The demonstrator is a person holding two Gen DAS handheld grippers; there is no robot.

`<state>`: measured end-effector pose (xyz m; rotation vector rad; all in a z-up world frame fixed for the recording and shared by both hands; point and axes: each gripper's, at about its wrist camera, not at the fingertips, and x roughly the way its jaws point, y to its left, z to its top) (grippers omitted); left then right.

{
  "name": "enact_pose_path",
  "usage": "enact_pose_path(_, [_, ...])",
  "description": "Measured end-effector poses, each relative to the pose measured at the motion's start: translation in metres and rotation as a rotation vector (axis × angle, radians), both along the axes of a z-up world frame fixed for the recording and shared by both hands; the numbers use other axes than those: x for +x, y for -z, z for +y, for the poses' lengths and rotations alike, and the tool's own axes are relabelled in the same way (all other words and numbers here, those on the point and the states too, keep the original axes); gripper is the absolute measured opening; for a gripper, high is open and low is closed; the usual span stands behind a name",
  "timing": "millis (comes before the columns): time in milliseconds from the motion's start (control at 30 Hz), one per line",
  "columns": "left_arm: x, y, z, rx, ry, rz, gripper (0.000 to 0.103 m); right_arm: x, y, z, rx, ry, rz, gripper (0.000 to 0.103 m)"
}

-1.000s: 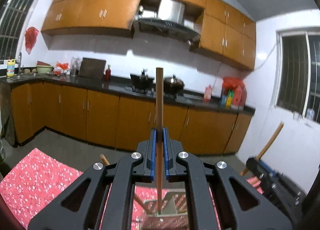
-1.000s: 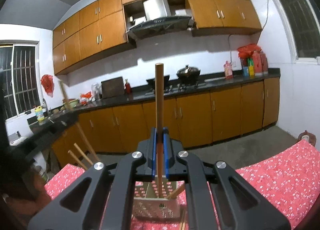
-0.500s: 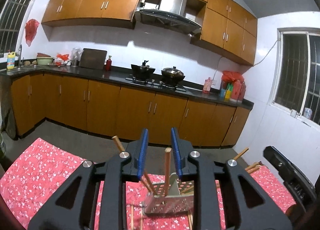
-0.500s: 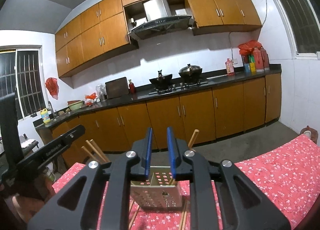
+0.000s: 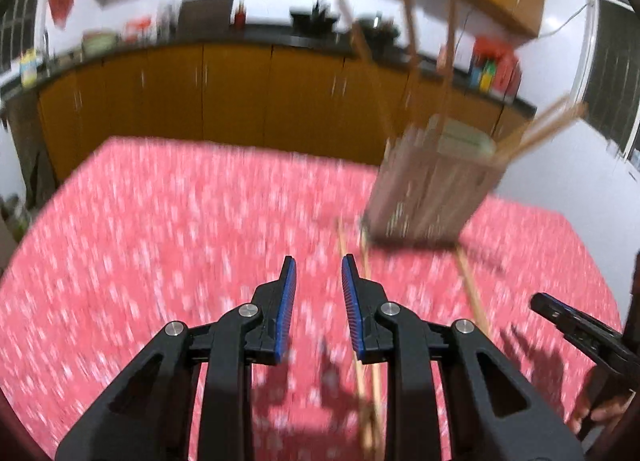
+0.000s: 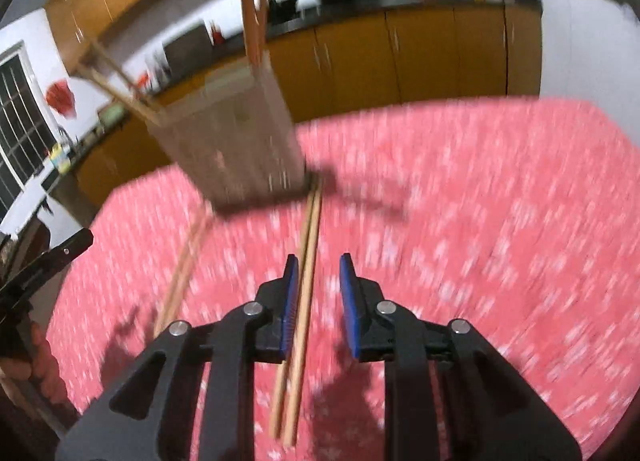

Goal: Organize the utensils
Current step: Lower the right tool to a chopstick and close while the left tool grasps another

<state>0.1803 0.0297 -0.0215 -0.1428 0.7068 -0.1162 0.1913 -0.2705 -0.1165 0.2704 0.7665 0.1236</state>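
Presently: both tongs empty, between pickups

Left gripper (image 5: 318, 287) and right gripper (image 6: 318, 285) stand with jaws apart, holding nothing. Chopsticks (image 6: 306, 273) lie on the red cloth (image 6: 480, 221) just in front of the holder (image 6: 236, 141), one pair running under the right jaws; others stand inside the holder. Judged next: lower, centre on one stick, close. Motion blur obscures stick count and holder detail
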Motion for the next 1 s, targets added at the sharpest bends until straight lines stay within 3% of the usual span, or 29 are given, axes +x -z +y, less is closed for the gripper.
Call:
enact_pose_path(167, [-0.006,0.031,-0.001,-0.041,0.029,0.095,0.025,0.001,0.026,0.018,-0.023,-0.052,0.065,0.021])
enact_pose_path(367, [-0.007,0.047,-0.008,-0.063,0.068,0.143,0.025,0.006,0.031,0.029,-0.092,-0.059,0.092,0.009])
enact_pose_path(467, [-0.007,0.053,-0.012,-0.072,0.091,0.164,0.025,0.009,0.03,0.024,-0.161,-0.011,0.086,0.008])
enact_pose_path(667, [-0.007,0.061,-0.022,-0.069,0.129,0.191,0.024,0.009,0.032,0.001,-0.152,0.077,0.089,0.007])
enact_pose_path(867, [-0.005,0.067,-0.033,-0.032,0.148,0.206,0.02,0.006,0.033,-0.001,-0.164,0.075,0.081,0.008])
enact_pose_path(1000, [-0.004,0.073,-0.043,0.064,0.144,0.201,0.015,0.006,0.033,0.0,-0.167,0.069,0.08,0.008])
